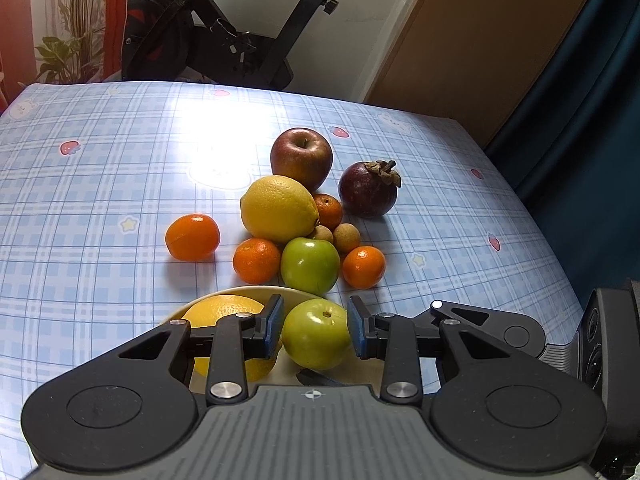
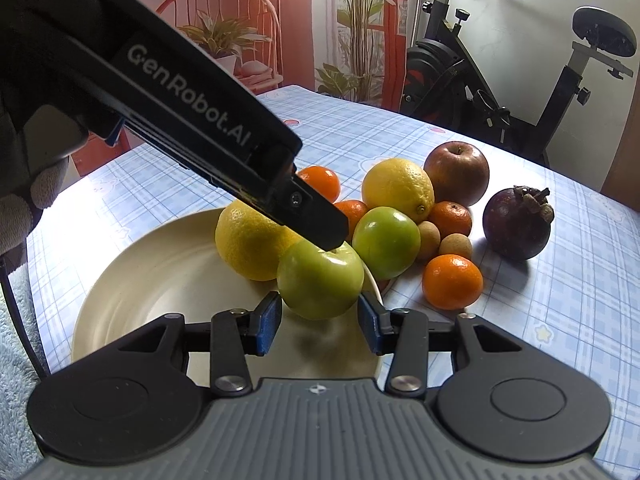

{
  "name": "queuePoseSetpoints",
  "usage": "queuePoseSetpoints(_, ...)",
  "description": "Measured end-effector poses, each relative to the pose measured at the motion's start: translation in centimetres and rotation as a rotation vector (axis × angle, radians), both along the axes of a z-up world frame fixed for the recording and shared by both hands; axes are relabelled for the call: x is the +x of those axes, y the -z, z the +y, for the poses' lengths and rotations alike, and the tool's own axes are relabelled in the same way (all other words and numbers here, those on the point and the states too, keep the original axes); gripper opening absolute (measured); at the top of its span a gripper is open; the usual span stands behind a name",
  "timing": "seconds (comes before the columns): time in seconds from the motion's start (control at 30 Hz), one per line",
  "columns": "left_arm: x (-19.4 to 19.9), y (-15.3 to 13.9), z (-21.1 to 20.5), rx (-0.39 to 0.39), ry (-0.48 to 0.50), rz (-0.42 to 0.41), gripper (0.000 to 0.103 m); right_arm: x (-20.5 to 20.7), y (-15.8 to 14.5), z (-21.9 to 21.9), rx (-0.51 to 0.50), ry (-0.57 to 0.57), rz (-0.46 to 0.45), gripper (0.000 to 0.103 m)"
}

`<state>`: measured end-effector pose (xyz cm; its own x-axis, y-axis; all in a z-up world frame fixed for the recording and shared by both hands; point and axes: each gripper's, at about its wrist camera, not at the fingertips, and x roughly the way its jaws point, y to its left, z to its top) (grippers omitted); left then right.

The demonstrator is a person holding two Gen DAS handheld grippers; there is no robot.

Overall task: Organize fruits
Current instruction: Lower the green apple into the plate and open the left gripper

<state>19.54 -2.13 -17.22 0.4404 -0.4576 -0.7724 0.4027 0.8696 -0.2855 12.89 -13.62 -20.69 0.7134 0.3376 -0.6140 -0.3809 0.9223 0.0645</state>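
Left gripper (image 1: 315, 332) is closed on green apple (image 1: 316, 334) above plate (image 2: 132, 280), beside lemon (image 2: 250, 242); right gripper (image 2: 319, 322) is held part-open, empty, just short of it.

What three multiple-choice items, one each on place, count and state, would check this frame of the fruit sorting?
1. Where does the dark purple round mangosteen lie?
A. On the floor
B. On the blue checked tablecloth
C. On a chair seat

2. How many smooth green apples are in view?
A. One
B. Two
C. Four

3. What is the left gripper doing?
A. Hanging open over bare cloth
B. Clamping a yellow lemon
C. Shut on a green apple over the cream round plate

Answers: B, the mangosteen sits on the cloth to the right of the fruit pile. B, one apple is between the pads and the other lies in the pile. C, both blue pads press that apple's sides.
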Motion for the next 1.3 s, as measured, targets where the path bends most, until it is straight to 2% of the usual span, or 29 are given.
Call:
queuePoseSetpoints(0.57, 1.2, -1.4, 0.9, -0.004, -0.055, -0.050, 0.037, -0.8, -1.9, -1.4, 0.023, 0.010, -0.047, 0.047)
queuePoseSetpoints(0.8, 2.0, -1.8, 0.8, -0.002, -0.063, -0.065, 0.037, -0.3, -3.0, -3.1, 0.075, 0.057, -0.054, 0.047)
queuePoseSetpoints(1.03, 3.0, -1.4, 0.2, -0.003, -0.055, -0.048, 0.037, 1.2, -3.1, -4.6, 0.109, 0.115, -0.028, 0.046)
queuePoseSetpoints(1.3, 4.3, -0.3, -1.0, -0.012, -0.031, -0.017, 0.037, 2.7, -2.5, -4.3, 0.130, 0.129, 0.006, 0.043)
